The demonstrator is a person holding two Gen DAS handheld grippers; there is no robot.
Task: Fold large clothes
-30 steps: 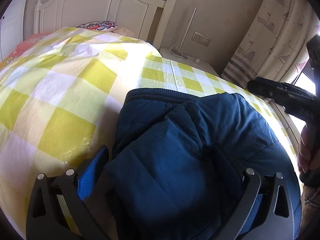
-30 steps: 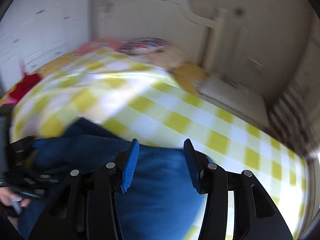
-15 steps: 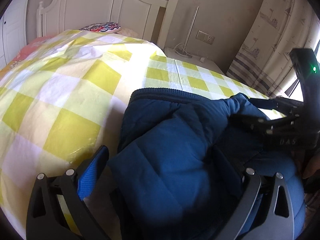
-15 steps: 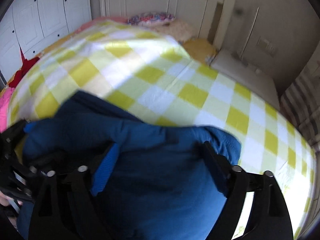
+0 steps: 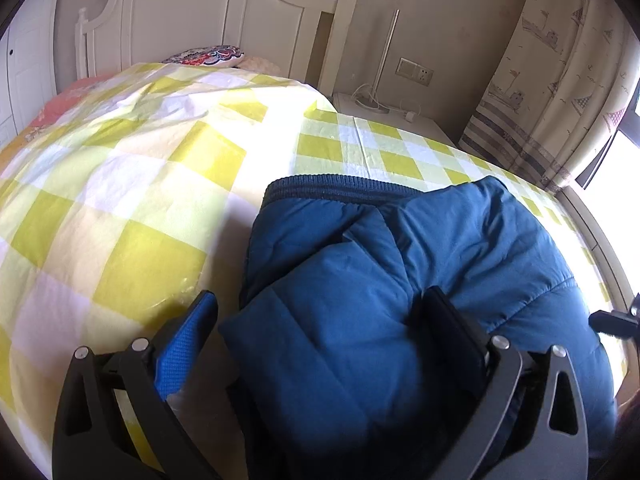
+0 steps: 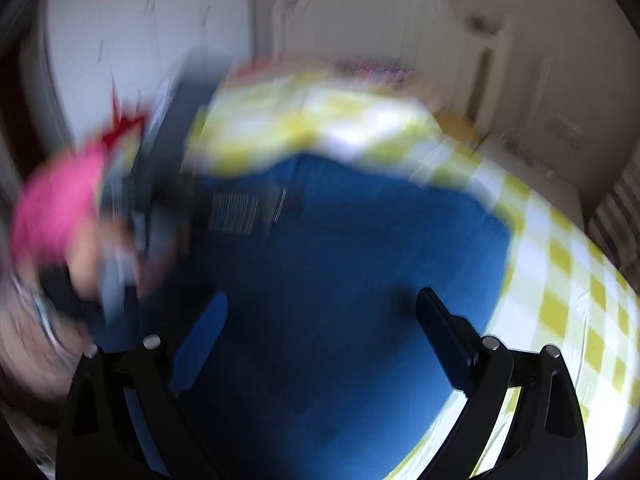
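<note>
A dark blue padded jacket [image 5: 420, 264] lies bunched on the yellow-and-white checked bed cover [image 5: 132, 208], its ribbed hem toward the headboard. My left gripper [image 5: 320, 320] is open, its wide jaws straddling a thick fold at the jacket's near edge. In the blurred right wrist view, the jacket [image 6: 352, 248] fills the middle, and my right gripper [image 6: 320, 320] is open just above it. The other gripper and the hand with a pink sleeve [image 6: 56, 208] show at the left there.
A white headboard [image 5: 224, 20] and a patterned pillow [image 5: 208, 54] are at the far end. A white nightstand [image 5: 384, 110] with a lamp rod stands right of the bed. A curtain [image 5: 560, 80] and bright window are at the right edge.
My right gripper has opened wider, pulled back off the jacket and swung fast, blurring its view. In the left view it has almost left the frame. My left gripper stays open over the fold.
</note>
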